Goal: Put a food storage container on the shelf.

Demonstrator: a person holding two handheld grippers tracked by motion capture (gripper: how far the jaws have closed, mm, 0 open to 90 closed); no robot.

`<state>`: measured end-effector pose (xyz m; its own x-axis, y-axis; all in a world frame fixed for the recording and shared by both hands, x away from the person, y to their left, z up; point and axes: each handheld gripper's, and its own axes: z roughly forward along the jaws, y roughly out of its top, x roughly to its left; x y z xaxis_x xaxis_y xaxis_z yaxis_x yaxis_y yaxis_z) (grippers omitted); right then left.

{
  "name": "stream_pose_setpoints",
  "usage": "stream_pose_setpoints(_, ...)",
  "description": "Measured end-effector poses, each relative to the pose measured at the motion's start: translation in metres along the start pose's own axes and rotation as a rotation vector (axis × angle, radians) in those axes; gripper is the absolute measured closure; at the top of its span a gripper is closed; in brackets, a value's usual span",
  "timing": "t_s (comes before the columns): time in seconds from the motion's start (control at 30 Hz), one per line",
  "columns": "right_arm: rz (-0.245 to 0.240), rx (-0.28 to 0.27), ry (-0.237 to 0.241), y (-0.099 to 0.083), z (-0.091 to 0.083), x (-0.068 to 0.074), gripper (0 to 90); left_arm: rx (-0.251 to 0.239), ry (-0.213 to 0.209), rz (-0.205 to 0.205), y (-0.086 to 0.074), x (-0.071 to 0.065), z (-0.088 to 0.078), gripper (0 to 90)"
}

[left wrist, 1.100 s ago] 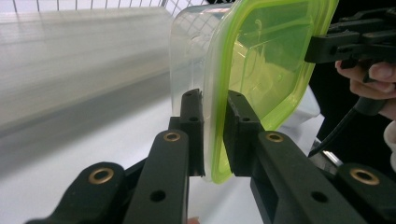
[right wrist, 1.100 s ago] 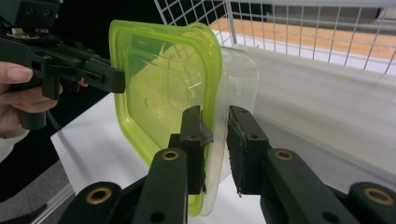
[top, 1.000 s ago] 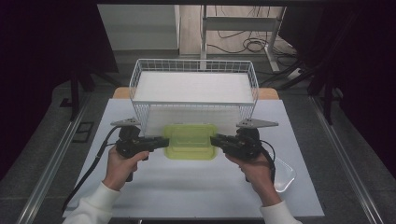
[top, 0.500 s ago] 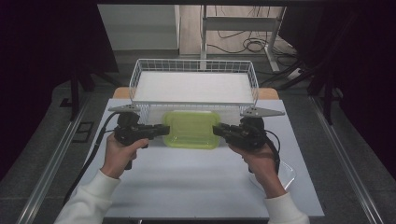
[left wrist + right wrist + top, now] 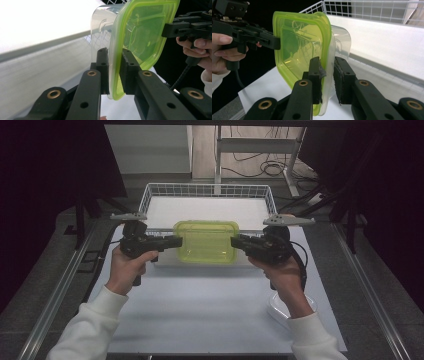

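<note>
- Container [image 5: 206, 241] with a green lid [image 5: 142, 37] hangs in the air between the two grippers, over the near rim of the wire basket [image 5: 150, 195] at the far side of the table [image 5: 200, 310].
- Left gripper [image 5: 172, 241] pinches the container's left end and right gripper [image 5: 237, 241] its right end; judging by this, a grip at both ends keeps the wide box level and stops it from swinging while it is carried.
- Jaws of the left gripper, in its own view [image 5: 115, 72], stand narrow, one pad on the green lid's edge and the other on the clear wall just under it.
- Jaws of the right gripper [image 5: 327, 75] are narrow too, closed over the same lid-and-rim edge at the opposite end.
- Gripping at the rim looks sensible: it is the stiffest part, and the squeeze also holds the lid down.
- Inside, the container seems empty, though reflections in the green plastic make that hard to confirm.
- Whether the lid is fully snapped on all round cannot be told.
- A clear plastic thing [image 5: 277, 309] lies on the table near the right forearm, partly covered by the sleeve; what it is stays unclear.
- Beyond the basket the room is dark, with only cables visible on the floor.
</note>
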<state>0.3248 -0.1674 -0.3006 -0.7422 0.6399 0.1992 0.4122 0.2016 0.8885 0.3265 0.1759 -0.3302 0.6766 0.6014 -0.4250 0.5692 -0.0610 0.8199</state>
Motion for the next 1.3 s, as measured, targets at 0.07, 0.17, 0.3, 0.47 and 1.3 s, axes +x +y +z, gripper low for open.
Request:
stream_pose_setpoints(0.07, 0.001, -0.003, 0.003, 0.007, 0.000, -0.003, 76.2, -0.006, -0.002, 0.006, 0.004, 0.001, 0.000, 78.9)
stream_pose_setpoints(0.17, 0.006, -0.007, 0.010, 0.011, 0.000, -0.006, 76.2, -0.015, -0.011, 0.000, 0.011, 0.004, 0.001, 78.9)
stream_pose_setpoints(0.3, 0.003, -0.005, 0.004, 0.022, 0.003, -0.012, 76.3, -0.022, -0.003, 0.004, 0.022, 0.006, 0.002, 78.9)
stream_pose_setpoints(0.47, 0.012, -0.015, 0.012, 0.030, 0.007, -0.019, 76.5, -0.026, -0.002, 0.003, 0.033, 0.011, 0.004, 78.9)
stream_pose_setpoints(1.3, 0.088, -0.034, 0.026, 0.063, 0.033, -0.063, 78.2, -0.017, 0.026, -0.030, 0.076, 0.041, 0.028, 79.1)
